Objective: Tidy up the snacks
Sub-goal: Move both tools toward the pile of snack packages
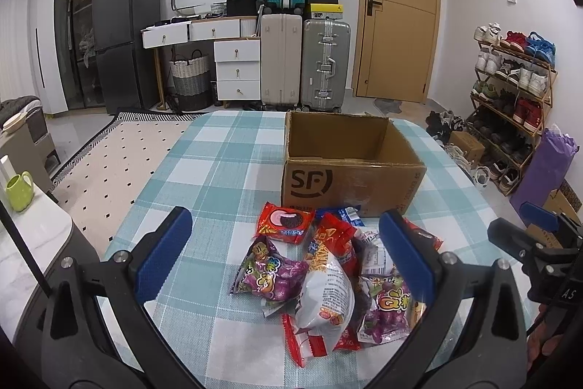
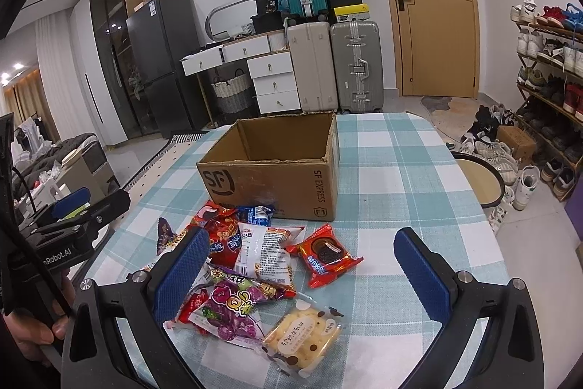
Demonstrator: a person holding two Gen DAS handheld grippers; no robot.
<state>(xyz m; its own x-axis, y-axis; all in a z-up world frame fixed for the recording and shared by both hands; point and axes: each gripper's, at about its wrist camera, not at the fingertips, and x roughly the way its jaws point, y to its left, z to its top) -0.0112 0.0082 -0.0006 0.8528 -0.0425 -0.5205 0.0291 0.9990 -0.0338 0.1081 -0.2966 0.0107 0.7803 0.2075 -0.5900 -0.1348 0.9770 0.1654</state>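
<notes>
- Our left gripper [image 1: 284, 252] has its blue ribbed fingers [image 1: 165, 254] spread wide with nothing between them, hovering over the heap of snack packets on the teal and white checked tablecloth [image 1: 218, 163].
- Our right gripper [image 2: 302, 274] is the same story: blue pads [image 2: 182, 274] far apart, empty, poised above the table.
- Both sets of jaws look to us like a wide pre-grasp, since these crinkly bags are puffy and need room.
- Between the left fingers lie a purple grape-print candy bag [image 1: 267, 274] and a white pillow-shaped packet with red print [image 1: 326, 301]; just beyond the fingertips sits a red square cookie wrapper [image 1: 286, 223].
- Between the right fingers we see a second red cookie wrapper [image 2: 324, 256] and a clear packet holding a yellow chocolate-chip cake [image 2: 304, 339], the cake nearest to us.
- Another purple candy bag [image 2: 227, 307] lies against the inner face of the right gripper's left-hand finger.
- Beyond both sets of fingertips stands the open brown cardboard box with the SF logo [image 1: 349, 185], flaps gone, top clear.
- What we can see of its inside is bare cardboard; the floor near the front wall is hidden.
- So, judging by this, no snacks look packed yet, and the pile sits right at the box's front wall, handy for short lifts in.
</notes>
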